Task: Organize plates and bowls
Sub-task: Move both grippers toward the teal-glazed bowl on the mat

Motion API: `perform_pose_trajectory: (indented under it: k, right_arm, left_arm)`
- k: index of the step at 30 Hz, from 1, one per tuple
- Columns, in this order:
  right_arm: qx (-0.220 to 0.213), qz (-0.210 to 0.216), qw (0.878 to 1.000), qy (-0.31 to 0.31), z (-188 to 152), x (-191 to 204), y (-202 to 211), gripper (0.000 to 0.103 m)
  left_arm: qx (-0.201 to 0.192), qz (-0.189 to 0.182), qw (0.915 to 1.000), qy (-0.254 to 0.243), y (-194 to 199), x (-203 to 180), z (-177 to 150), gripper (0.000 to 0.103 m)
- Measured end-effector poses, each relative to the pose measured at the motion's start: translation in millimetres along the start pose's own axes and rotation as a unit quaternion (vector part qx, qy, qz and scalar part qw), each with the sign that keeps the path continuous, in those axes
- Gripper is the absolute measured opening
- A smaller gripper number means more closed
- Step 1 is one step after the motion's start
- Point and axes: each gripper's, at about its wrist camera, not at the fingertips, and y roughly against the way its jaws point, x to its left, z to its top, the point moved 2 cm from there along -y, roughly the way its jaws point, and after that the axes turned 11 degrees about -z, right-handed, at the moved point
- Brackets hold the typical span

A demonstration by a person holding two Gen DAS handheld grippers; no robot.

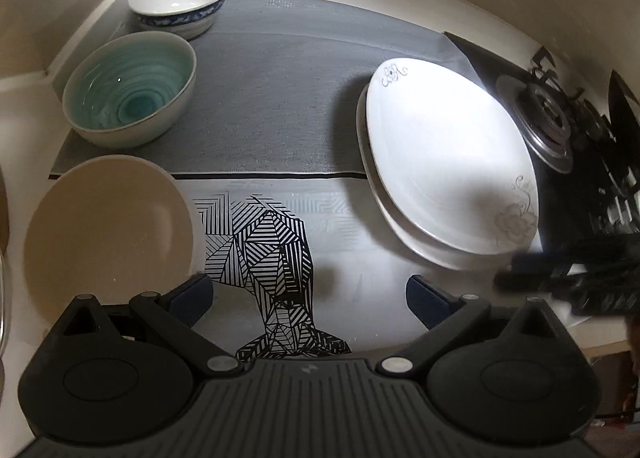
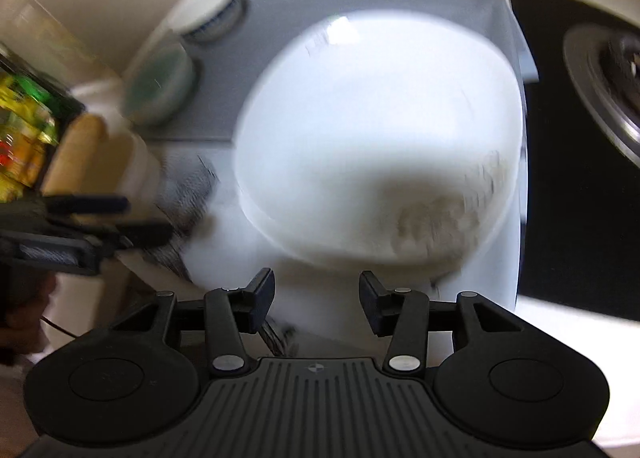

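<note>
Down low, the left gripper has its two fingers spread wide with nothing between them. It hangs over a white mat with a black striped drawing on it. Just to its left lies a tan plate on the counter.

The right gripper has its fingers partly apart, and nothing is pinched between them either. Right in front of it sits a white plate with small flower prints. That plate rests on top of another white plate, whose edge peeks out along the left side. The two plates lie partly on the white mat and partly on a gray mat behind it. The right wrist view is blurry.

Farther back on the left, a teal bowl stands on the gray mat. Behind it, in the corner, sits a white bowl with a blue pattern. To the right of the plates is a black stove with a burner.
</note>
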Motion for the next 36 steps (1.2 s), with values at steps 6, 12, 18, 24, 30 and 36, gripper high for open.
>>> perform_pose_trajectory:
  k: [6,12,18,24,30,36]
  right_arm:
    - [-0.127,-0.032,0.991,0.02,81.2,-9.4,14.7,0.061]
    - [-0.143,-0.054,0.988,0.033,157.6,-10.4,-45.3,0.062]
    - [-0.106,-0.043,0.989,0.089,159.7,-0.9,-60.4,0.061]
    - [-0.118,0.005,0.988,0.098,146.1,36.0,-36.4,0.062]
    - [-0.084,0.09,0.983,0.137,126.7,106.0,-40.5,0.062]
    - [-0.075,0.094,0.988,0.091,149.9,137.4,-60.2,0.062]
  left_arm:
    - [-0.018,-0.013,0.9997,-0.011,7.4,-10.2,5.6,0.103]
    - [-0.027,0.002,0.9996,0.004,17.3,-12.1,5.6,0.103]
    - [-0.051,0.017,0.9967,0.061,48.2,14.1,-3.7,0.103]
    - [-0.097,0.051,0.9873,0.115,89.6,46.7,-6.5,0.103]
    - [-0.116,0.094,0.9747,0.166,108.1,87.4,-4.7,0.103]
    - [-0.145,0.113,0.9644,0.19,111.7,122.3,22.4,0.103]
